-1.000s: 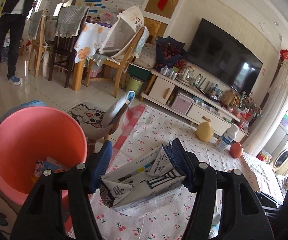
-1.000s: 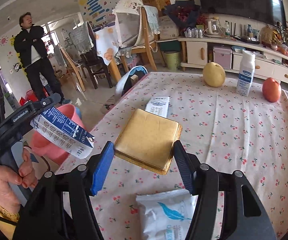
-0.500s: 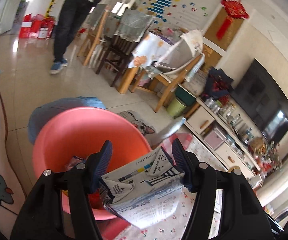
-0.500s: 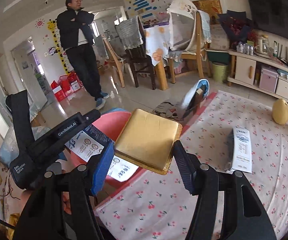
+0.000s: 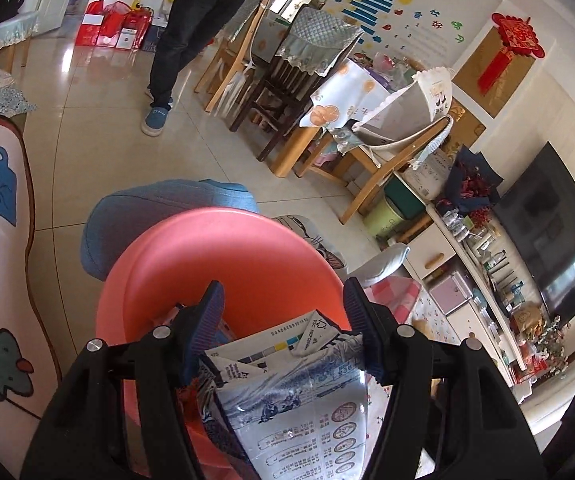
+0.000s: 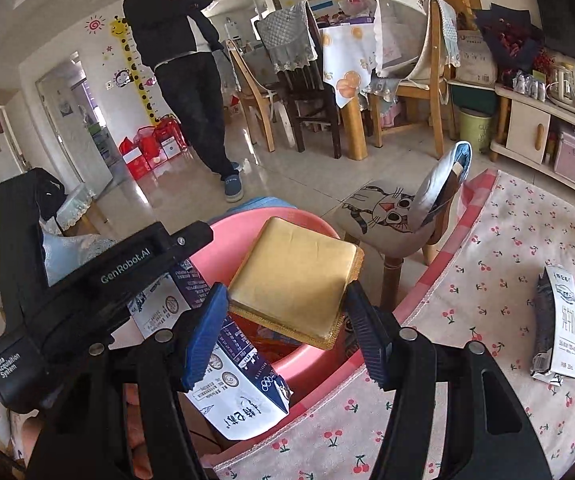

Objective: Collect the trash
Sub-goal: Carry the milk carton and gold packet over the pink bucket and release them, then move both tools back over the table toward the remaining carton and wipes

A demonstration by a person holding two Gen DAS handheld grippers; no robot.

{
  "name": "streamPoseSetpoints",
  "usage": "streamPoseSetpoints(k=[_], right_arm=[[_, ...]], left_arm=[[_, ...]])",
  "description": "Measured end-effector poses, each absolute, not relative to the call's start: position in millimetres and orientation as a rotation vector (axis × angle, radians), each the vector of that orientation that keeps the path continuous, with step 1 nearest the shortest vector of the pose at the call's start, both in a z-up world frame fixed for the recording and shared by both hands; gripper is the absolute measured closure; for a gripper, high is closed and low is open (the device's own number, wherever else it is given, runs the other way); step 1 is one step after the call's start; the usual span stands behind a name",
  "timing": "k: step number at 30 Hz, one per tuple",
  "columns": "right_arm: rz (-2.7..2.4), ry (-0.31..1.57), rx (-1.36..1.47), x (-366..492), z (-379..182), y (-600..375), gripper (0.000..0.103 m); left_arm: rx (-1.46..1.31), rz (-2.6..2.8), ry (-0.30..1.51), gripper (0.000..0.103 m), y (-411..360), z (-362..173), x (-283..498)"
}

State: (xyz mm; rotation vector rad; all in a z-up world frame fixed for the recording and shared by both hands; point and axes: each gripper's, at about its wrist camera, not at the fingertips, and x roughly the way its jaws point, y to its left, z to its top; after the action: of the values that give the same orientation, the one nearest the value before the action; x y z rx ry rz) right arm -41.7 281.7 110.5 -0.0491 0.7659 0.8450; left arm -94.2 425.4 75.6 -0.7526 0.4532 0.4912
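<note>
Milk carton (image 5: 287, 384) now over pink bin (image 5: 223, 248), lower end cut off.

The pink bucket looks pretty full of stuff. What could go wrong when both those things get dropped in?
1. The flat gold foil packet in the right gripper hangs over the round pink plastic bucket's near rim, so it might land on the cherry-print tablecloth instead.
2. The blue-and-white milk carton sits between the left gripper's fingers, close to the packet; the grippers could bump.
</note>
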Motion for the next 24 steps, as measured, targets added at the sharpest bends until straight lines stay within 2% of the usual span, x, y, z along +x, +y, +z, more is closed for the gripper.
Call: streamPoseSetpoints(k=[14,21,24], right_arm=[[0.888,0.794,-0.125,-26.5,90.0,310.8,0.041],[0.910,0.845,-0.066,-9.9,87.0,307.2,0.039],[0.894,0.836,-0.047,-10.2,86.8,300.0,0.033]], left_arm=[[-0.794,0.582,0.504,0.041,449.0,63.6,-71.6],[-0.830,0.534,0.494,0.041,454.2,57.9,-70.1],[-0.806,0.535,0.466,0.041,450.2,61.4,-69.6]])
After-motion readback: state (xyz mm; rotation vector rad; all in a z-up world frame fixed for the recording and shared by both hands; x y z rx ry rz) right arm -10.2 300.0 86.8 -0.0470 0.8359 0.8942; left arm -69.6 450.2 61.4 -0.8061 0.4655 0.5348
